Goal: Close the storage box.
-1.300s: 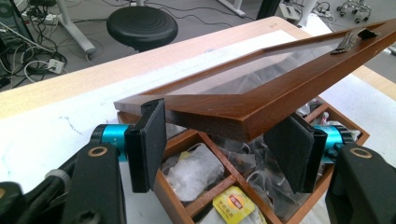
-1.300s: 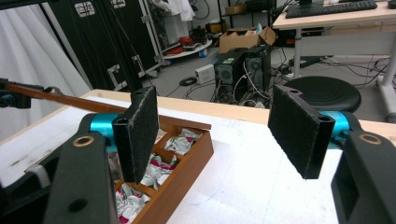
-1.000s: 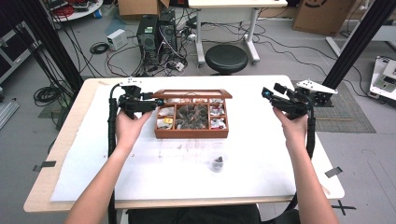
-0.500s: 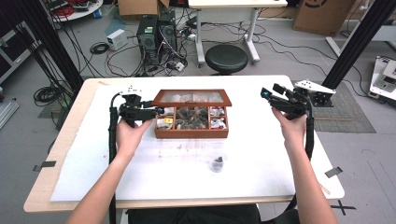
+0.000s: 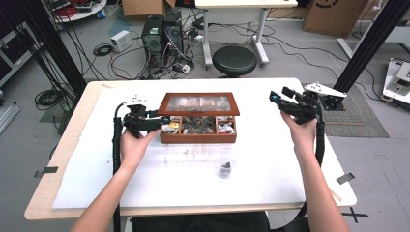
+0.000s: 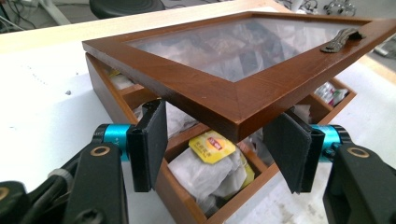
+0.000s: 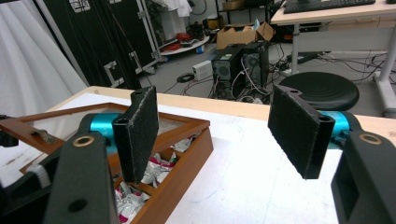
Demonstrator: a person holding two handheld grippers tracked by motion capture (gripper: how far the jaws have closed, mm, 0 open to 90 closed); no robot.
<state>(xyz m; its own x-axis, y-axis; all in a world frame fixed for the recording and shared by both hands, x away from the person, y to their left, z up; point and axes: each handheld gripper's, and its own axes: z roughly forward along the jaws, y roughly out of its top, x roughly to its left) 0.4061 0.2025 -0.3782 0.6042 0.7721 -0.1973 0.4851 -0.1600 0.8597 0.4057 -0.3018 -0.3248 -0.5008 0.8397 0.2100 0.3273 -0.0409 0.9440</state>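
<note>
At the near left corner of the wooden tea box, the left gripper has its jaws partly spread, one pad on each side of the glass lid's corner; they have just been closing, though neither pad visibly presses the wood. The lid stands part-raised over the tea bags, so whichever way it is headed (open or shut), that looks unfinished. Right of the box, the right gripper hovers above the counter, jaws wide and empty.
</note>
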